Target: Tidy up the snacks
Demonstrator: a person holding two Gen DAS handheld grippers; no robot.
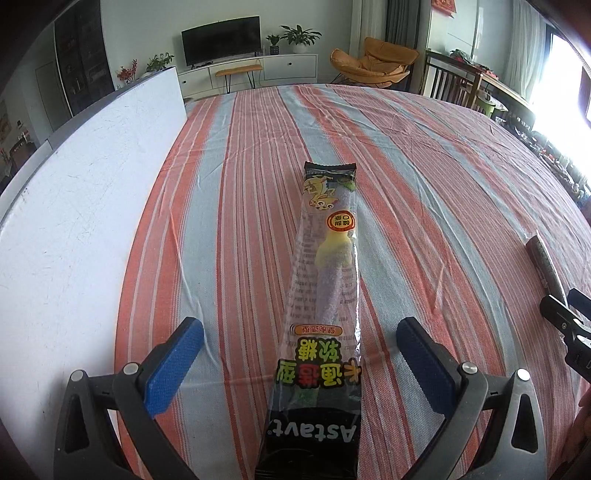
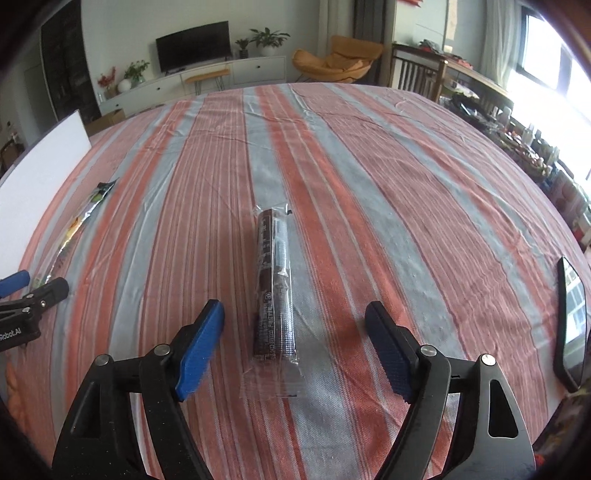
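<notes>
A striped cloth (image 1: 388, 155) in orange-red, grey-blue and thin white lines covers the worktop, lightly creased. A white board (image 1: 81, 177) stands on edge along its left side. A dark phone (image 2: 571, 328) lies flat on the cloth near the right edge, its glass reflecting the window. Beyond the worktop, a black television (image 1: 221, 40) sits on a long white cabinet (image 1: 251, 72), with a small wooden bench (image 1: 239, 71) in front. Potted plants (image 1: 299, 36) stand on the cabinet beside the screen. An orange lounge chair (image 1: 373, 62) sits to the right.
</notes>
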